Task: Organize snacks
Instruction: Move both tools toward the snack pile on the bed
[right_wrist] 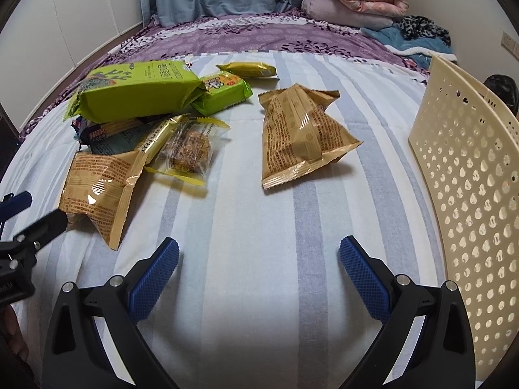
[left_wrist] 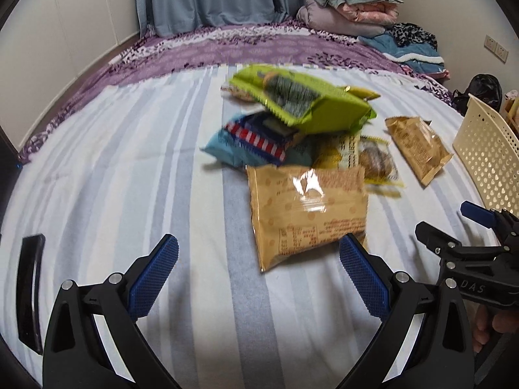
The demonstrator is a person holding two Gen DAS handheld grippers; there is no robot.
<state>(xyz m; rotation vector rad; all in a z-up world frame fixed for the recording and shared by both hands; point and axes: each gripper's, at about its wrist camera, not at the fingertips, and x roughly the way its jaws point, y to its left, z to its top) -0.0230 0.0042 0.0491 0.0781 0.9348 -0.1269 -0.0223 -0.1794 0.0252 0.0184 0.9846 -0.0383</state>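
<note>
Nearest, on the striped bedsheet (right_wrist: pixel 246 259): the left gripper (left_wrist: pixel 259 269) and the right gripper (right_wrist: pixel 259 269), both spread wide with nothing between the blue pads. Just ahead of the left one, a tan snack bag (left_wrist: pixel 308 207), flat, light-looking, glossy film likely to slip; best pinched at the crimped end seam rather than across the air-filled middle. A second tan snack bag (right_wrist: pixel 303 136) lies apart, puffed, its contents probably crushable. Beside the first, a clear-windowed biscuit packet (right_wrist: pixel 188 152), likely fragile. Behind, a heap: a blue packet (left_wrist: pixel 227 146) under a large green packet (right_wrist: pixel 136 94), the bulkiest item, probably still light. At the right, a cream perforated basket (right_wrist: pixel 470 194), the likely destination.
</note>
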